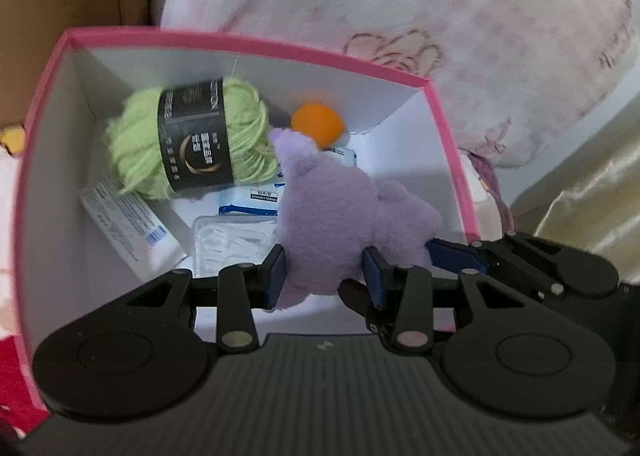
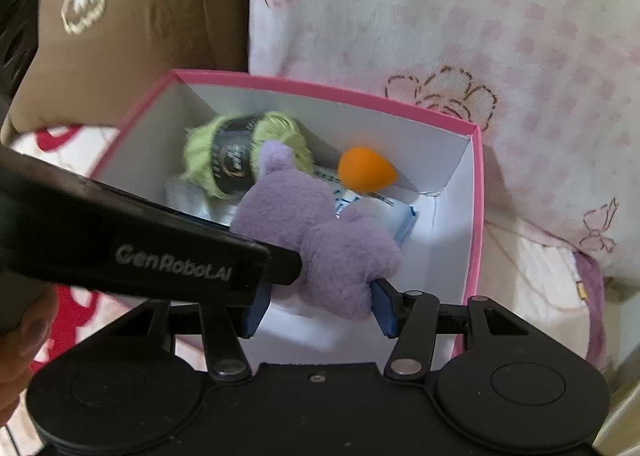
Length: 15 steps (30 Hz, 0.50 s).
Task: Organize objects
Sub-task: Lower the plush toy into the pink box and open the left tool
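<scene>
Purple plush [image 1: 340,212] is sitting squeezed between the blue pads [image 1: 276,272] of my left tongs [image 1: 326,272], which are closing on its lower end from both sides. My right tongs [image 2: 320,306] are gripping the same toy [image 2: 320,240]: in the right wrist view their pads [image 2: 384,308] are pressing its bottom edge from either side, and the left tongs' black arm [image 2: 160,252], marked GenRobot.AI, is crossing in from my left and touching the plush too. In the left wrist view the right tongs [image 1: 460,254] are coming in from the right, a blue finger reaching the toy's flank.

I am holding the plush over the open pink box [image 1: 248,42], just ahead of both tongs, its head pointing away from me into the white interior. Beyond it, to the front left, a green yarn ball [image 1: 192,140] with a black label is lying on the box floor. An orange ball [image 1: 318,124] is blurring straight ahead past the toy's head, near the far wall. Under the yarn and plush, a white tube [image 1: 128,224], a blue-and-white packet [image 1: 248,202] and a clear blister tray [image 1: 232,240] are lying flat. A pink floral blanket [image 1: 440,8] is bunching up behind the box, and a brown cushion [image 2: 140,16] is standing at the far left.
</scene>
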Available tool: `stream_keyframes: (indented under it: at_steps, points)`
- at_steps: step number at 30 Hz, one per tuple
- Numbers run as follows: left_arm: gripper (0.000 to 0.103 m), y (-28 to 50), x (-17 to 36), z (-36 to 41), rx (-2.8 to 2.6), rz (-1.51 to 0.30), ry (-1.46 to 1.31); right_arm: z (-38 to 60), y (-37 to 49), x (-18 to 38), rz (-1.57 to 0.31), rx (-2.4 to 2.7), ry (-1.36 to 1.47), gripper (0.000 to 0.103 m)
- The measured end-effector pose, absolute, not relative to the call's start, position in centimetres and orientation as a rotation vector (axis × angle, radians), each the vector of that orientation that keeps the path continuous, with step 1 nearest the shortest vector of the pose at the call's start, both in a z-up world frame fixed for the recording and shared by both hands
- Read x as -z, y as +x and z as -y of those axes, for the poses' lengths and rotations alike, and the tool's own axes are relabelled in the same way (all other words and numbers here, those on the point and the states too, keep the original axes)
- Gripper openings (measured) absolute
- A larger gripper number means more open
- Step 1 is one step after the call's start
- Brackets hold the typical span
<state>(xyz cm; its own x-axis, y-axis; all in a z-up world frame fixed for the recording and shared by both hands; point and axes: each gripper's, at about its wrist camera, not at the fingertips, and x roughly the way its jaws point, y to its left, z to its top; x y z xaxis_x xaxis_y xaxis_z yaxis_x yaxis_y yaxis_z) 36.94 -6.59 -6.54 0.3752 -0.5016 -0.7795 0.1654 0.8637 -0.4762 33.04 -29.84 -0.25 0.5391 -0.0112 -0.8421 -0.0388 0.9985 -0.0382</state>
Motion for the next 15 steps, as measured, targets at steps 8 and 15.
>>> stream_keyframes:
  at_steps: [8,15]
  points:
    - [0.04,37.8,8.2,6.8,0.435,-1.115,-0.372,30.3,34.6,1.5,-1.035,0.007,-0.118,0.061]
    - [0.032,38.0,9.1,7.5,0.41,-1.129,-0.381,29.9,33.7,1.8,-1.011,-0.006,-0.23,0.063]
